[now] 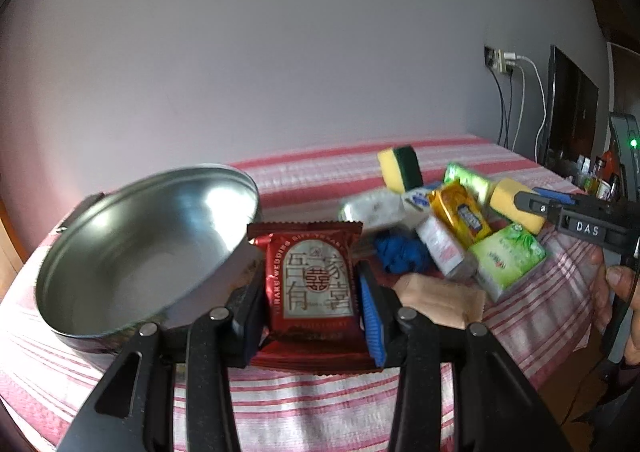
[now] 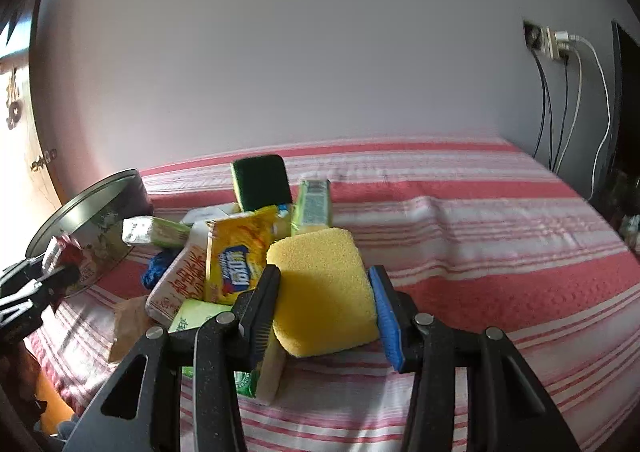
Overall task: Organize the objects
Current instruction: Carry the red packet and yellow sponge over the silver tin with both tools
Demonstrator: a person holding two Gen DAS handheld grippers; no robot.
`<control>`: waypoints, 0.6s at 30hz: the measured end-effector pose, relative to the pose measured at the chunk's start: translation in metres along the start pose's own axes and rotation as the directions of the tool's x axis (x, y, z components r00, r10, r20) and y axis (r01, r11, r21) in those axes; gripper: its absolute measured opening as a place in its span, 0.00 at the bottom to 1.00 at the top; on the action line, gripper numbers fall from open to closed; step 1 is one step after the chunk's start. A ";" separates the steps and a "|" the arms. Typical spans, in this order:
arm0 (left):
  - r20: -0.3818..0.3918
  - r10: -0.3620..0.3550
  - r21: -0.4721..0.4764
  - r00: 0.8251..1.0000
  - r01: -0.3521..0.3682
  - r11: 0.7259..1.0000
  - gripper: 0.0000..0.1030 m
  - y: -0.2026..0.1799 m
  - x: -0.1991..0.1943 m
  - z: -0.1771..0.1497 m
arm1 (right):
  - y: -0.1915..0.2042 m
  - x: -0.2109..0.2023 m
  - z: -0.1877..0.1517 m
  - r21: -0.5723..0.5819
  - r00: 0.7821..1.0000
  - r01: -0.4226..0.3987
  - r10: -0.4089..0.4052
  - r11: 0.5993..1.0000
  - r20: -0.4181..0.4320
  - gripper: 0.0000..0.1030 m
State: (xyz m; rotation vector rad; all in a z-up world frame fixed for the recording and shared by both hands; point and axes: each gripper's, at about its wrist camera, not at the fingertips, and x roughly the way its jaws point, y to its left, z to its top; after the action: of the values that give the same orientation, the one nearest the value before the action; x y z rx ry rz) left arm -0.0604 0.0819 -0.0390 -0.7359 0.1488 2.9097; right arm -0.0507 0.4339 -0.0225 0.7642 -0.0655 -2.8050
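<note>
My left gripper (image 1: 310,280) is shut on a red foil snack packet (image 1: 312,288), held just above the cloth beside an open round metal tin (image 1: 132,252). My right gripper (image 2: 325,276) is shut on a yellow sponge (image 2: 324,292) at the right edge of a pile of small goods. The pile holds a green-and-yellow scouring sponge (image 2: 262,182), a yellow packet (image 2: 240,256), a green tissue pack (image 1: 508,256), a blue bundle (image 1: 400,252) and white packs. In the right wrist view the tin (image 2: 100,220) stands at the far left, with the red packet (image 2: 68,252) in front of it.
A red-and-white striped cloth (image 2: 480,252) covers the table, which ends at a plain wall. A wall socket with hanging cables (image 2: 556,44) is at the back right. A person's hand (image 1: 620,284) grips the right tool. A tan packet (image 1: 440,300) lies near the front.
</note>
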 end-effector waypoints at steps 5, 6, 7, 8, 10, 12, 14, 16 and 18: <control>0.044 0.011 -0.009 0.999 -0.010 1.000 0.40 0.006 -0.013 0.005 | 0.012 -0.016 0.004 -0.027 0.998 0.007 -0.006 1.000 0.060 0.47; 0.053 0.015 -0.011 0.998 -0.015 1.000 0.40 0.008 -0.016 0.005 | 0.015 -0.020 0.005 -0.025 0.997 0.002 0.000 1.000 0.073 0.47; 0.060 0.018 -0.013 0.998 -0.018 1.000 0.40 0.011 -0.019 0.006 | 0.017 -0.023 0.005 -0.025 0.996 -0.004 0.006 1.000 0.084 0.47; 0.068 0.022 -0.016 0.997 -0.021 1.000 0.40 0.013 -0.022 0.007 | 0.020 -0.027 0.006 -0.026 0.995 -0.011 0.014 1.000 0.098 0.47; 0.077 0.029 -0.024 0.997 -0.027 0.999 0.40 0.017 -0.027 0.006 | 0.028 -0.035 0.008 -0.034 0.992 -0.028 0.032 0.999 0.126 0.47; 0.085 0.033 -0.034 0.996 -0.031 0.999 0.40 0.021 -0.030 0.007 | 0.034 -0.043 0.010 -0.042 0.988 -0.050 0.055 0.998 0.147 0.47; 0.091 0.039 -0.043 0.995 -0.036 0.998 0.40 0.026 -0.032 0.008 | 0.043 -0.049 0.012 -0.051 0.983 -0.072 0.080 0.996 0.163 0.47; 0.094 0.043 -0.051 0.995 -0.039 0.998 0.40 0.031 -0.034 0.008 | 0.050 -0.052 0.013 -0.059 0.978 -0.106 0.115 0.993 0.171 0.47; 0.098 0.049 -0.057 0.994 -0.043 0.997 0.40 0.035 -0.036 0.008 | 0.057 -0.052 0.013 -0.063 0.975 -0.138 0.147 0.988 0.168 0.47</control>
State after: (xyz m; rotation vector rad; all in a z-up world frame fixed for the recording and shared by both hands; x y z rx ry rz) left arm -0.0382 0.0442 -0.0129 -0.6019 0.0768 2.9976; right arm -0.0012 0.3910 0.0203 0.4827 -0.0744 -2.7171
